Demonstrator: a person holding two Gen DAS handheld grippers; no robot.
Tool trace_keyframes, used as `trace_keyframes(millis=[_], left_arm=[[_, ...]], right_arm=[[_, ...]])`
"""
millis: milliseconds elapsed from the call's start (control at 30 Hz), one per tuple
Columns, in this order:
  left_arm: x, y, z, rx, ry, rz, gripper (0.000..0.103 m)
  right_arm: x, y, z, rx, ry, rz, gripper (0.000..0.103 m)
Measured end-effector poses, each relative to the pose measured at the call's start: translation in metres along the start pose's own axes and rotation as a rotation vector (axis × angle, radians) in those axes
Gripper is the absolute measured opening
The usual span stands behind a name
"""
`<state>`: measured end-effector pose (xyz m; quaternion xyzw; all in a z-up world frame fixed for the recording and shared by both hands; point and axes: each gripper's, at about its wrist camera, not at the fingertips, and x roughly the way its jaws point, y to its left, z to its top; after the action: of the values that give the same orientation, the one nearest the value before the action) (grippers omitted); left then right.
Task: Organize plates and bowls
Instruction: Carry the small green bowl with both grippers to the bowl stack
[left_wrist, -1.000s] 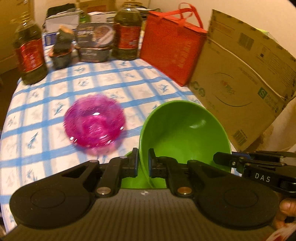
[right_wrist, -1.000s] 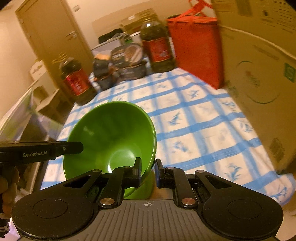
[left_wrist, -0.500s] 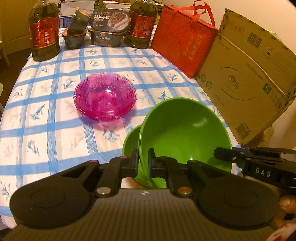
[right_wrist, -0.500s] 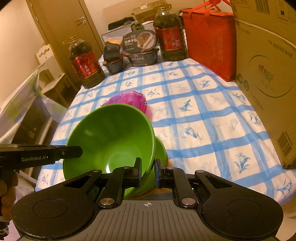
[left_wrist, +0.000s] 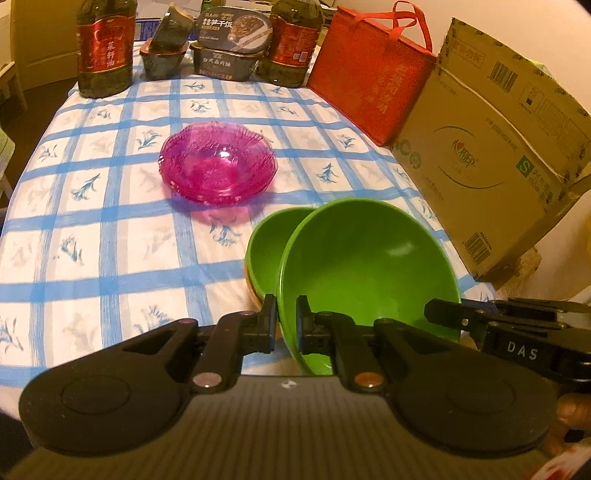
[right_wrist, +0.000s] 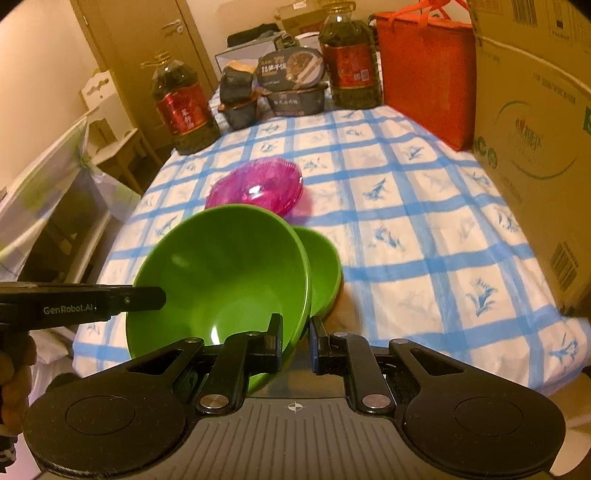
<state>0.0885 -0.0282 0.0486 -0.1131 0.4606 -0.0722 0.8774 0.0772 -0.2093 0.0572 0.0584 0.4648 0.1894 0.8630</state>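
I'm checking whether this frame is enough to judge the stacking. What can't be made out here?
- Left wrist view: the near base of the smaller green bowl is hidden by the large green bowl and left gripper.
- Right wrist view: the pink bowls are partly hidden behind the large bowl's rim; their count is unclear.
- Right gripper: the table edge under it is hidden.

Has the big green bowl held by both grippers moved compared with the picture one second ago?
Yes. The big green bowl has come nearer the viewer, away from the pink bowl, uncovering more of the smaller green bowl behind it.
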Motion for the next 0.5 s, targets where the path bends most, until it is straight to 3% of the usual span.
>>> trace_keyframes(millis=[500], left_arm=[[-0.008,0.001,-0.029,-0.027,0.012,0.011,0.008]], right_arm=[[-0.006,0.006,-0.021,-0.009,0.022,0.002,0.014]])
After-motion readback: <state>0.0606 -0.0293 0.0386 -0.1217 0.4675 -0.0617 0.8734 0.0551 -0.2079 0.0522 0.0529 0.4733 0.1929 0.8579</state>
